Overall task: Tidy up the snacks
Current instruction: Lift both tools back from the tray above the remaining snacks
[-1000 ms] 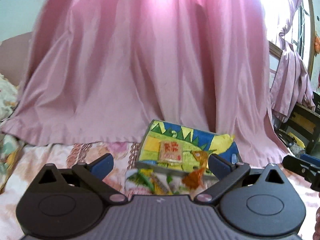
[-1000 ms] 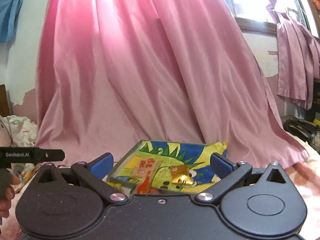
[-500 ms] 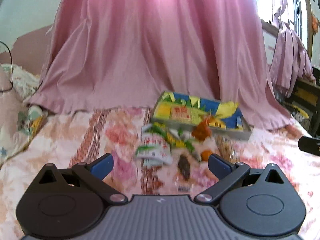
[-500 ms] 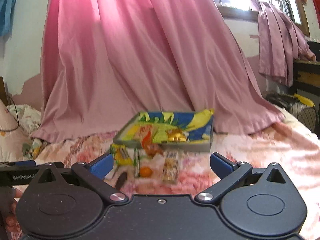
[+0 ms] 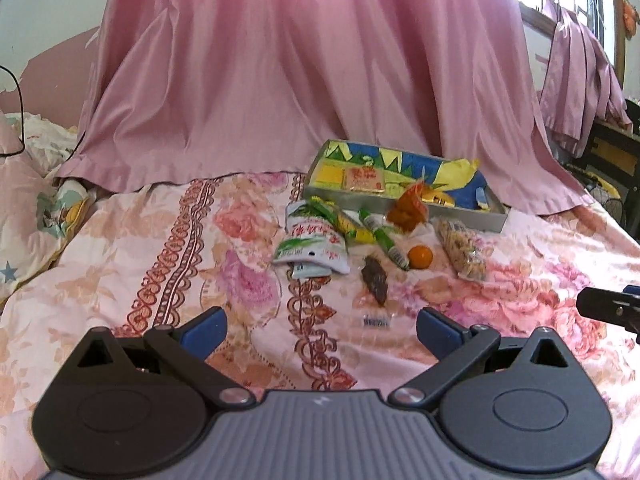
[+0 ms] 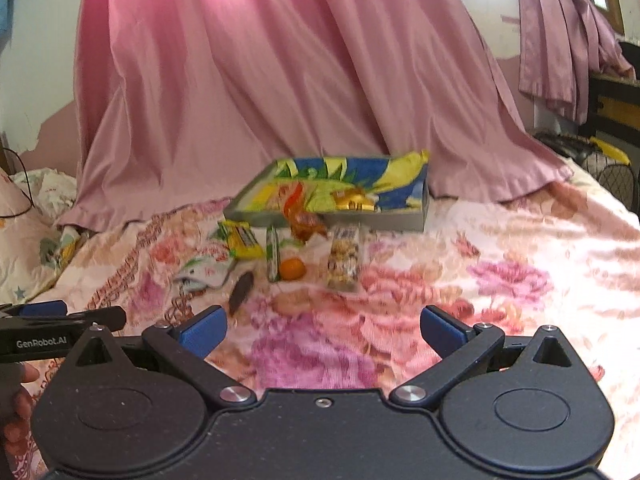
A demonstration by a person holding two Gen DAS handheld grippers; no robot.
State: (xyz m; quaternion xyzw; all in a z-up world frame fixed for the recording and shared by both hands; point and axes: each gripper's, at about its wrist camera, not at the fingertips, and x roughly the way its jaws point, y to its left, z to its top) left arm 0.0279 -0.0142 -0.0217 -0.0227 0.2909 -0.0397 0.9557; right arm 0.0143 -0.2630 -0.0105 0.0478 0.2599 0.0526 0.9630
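A shallow grey tray [image 5: 472, 216] [image 6: 408, 218] with a yellow, green and blue lining lies on the floral bedspread, with a few packets inside. In front of it lie loose snacks: a white-and-green pouch [image 5: 310, 246], green-and-yellow sticks [image 5: 384, 236], an orange packet [image 5: 408, 210], a small orange fruit [image 5: 421, 257] [image 6: 292, 269], a clear bag of mixed nuts [image 5: 464, 254] [image 6: 343, 258] and a dark brown piece [image 5: 375, 280] [image 6: 242, 292]. My left gripper [image 5: 322, 330] and my right gripper [image 6: 324, 330] both stand open and empty, well short of the snacks.
A pink curtain [image 5: 304, 80] hangs down onto the bed behind the tray. Bedding with a cable [image 5: 24, 140] lies at the far left. The right gripper's side [image 5: 608, 306] shows at the left wrist view's right edge; a hand [image 6: 16, 404] holds the left gripper.
Both grippers have pulled back from the tray and tilted down, so the loose snacks on the bedspread came into view. Both stayed open.
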